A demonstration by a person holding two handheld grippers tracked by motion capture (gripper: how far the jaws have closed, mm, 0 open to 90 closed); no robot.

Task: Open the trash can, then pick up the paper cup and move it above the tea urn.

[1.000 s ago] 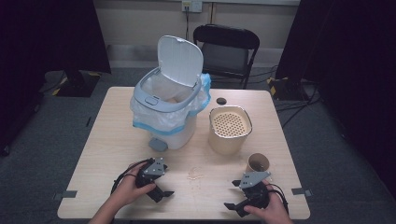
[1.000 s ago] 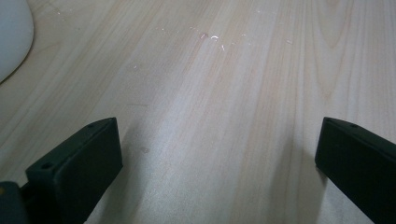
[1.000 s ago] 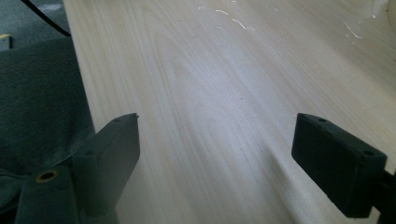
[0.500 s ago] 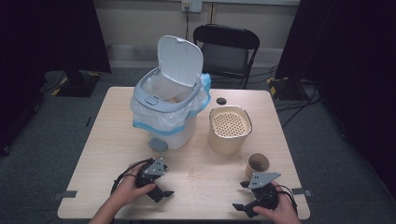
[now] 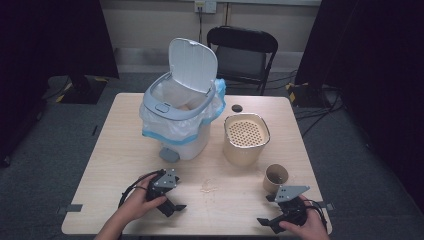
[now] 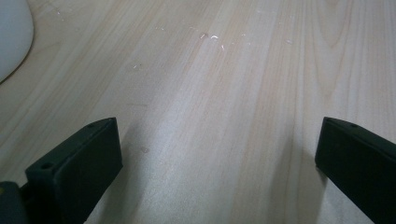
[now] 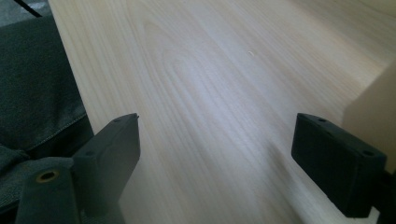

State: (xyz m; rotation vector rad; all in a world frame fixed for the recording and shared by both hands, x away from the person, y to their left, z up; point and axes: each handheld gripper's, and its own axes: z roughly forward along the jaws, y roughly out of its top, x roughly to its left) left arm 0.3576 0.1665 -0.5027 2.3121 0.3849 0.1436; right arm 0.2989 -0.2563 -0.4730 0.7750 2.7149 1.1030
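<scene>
Resting at the near-left part of the worktop (image 5: 110,150), the left gripper (image 5: 172,206) lies under a hand, jaws spread wide over bare wood, nothing between them. Bin (image 5: 180,117): left of centre toward the far edge, lid up, bag-lined; well apart from both grippers. Crumbs (image 5: 207,186): pale scatter between the two grippers, nearer the near edge; too small to identify. Beige container (image 5: 246,140): right of the bin, perforated top. Black disc (image 5: 236,108): near the far edge, purpose unclear. Cup (image 5: 275,178): upright, open mouth up, toward the near-right corner, its axis vertical. Right gripper (image 5: 270,221): at the near edge beside that corner, jaws apart and empty; the cup stands just beyond it toward the far edge, so this hand is by far the nearer. Its jaws point leftward, so reaching the cup likely needs a turn. Cup contents cannot be made out. A beige surface (image 7: 373,100) at the right margin of the right gripper view is cut off.
</scene>
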